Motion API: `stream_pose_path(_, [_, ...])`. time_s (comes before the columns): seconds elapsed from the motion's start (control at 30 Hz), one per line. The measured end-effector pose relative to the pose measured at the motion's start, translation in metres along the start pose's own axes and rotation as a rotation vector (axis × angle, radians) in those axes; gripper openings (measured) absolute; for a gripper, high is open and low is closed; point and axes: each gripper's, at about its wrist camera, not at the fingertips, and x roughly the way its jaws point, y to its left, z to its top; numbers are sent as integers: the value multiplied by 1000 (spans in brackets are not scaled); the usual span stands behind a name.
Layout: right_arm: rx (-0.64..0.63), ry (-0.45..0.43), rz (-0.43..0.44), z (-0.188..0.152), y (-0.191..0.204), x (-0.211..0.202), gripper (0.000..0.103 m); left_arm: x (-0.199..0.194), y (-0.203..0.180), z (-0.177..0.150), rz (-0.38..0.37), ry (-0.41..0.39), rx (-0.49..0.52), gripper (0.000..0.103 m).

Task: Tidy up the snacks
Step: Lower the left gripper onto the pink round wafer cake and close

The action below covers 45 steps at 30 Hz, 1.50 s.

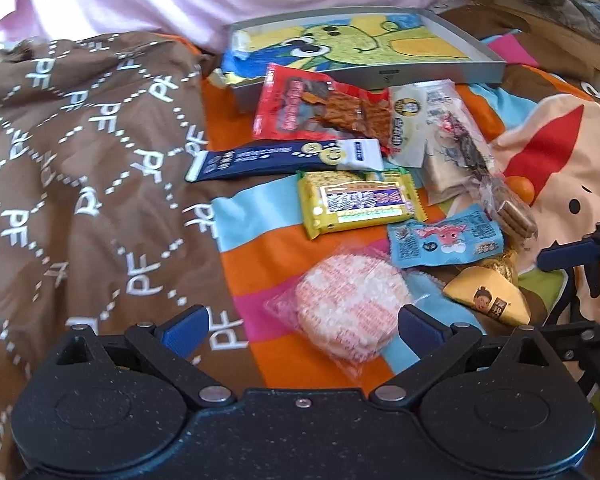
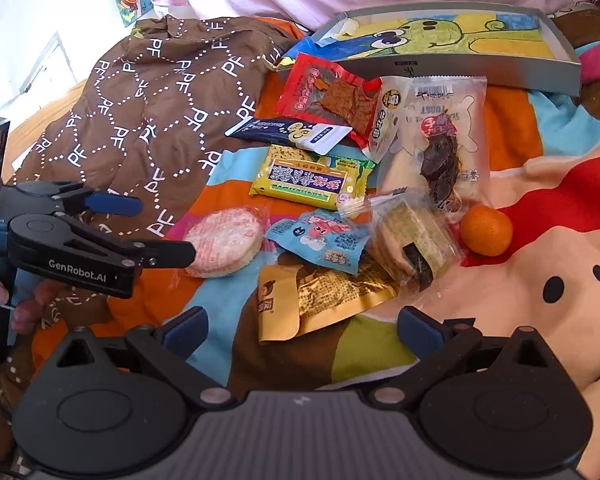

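Evidently the first pick is starting: the left claw (image 1: 304,330), spread wide and empty, is closing in on the round pink-wrapped rice cracker (image 1: 346,306) on the bed, while the right claw (image 2: 302,330) is waiting spread; the grey cartoon-lined tray (image 1: 440,74) is lying at twelve o'clock, needing a gentle squeeze next

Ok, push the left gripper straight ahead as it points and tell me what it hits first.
Most likely the round rice cracker pack, lying between the open fingers of the left gripper. Depth is unclear, so it may pass just above it.
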Motion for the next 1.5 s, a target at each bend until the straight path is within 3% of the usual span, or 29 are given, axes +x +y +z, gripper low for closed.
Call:
stream_pose_path(0.2, [9, -17, 8, 1, -1, 7, 103, 21, -6, 10, -65, 42, 102, 100])
stream_pose_path(0.4, [44, -25, 14, 4, -7, 14, 103, 37, 4, 18, -99, 85, 70, 100])
stream_pose_path(0.7, [-13, -21, -67, 5, 1, 23, 102, 51, 5, 22, -148, 130, 41, 96])
stream_pose_path(1.07, [14, -41, -191, -2, 6, 8, 82, 53, 14, 24, -183, 175, -97, 93])
stream_pose_path(1.2, [25, -48, -235, -8, 6, -1, 83, 52, 10, 24, -180, 187, -108, 93])
stream_pose_path(1.5, [106, -89, -232, 2, -1, 10, 89, 61, 7, 30, -176, 182, -11, 96])
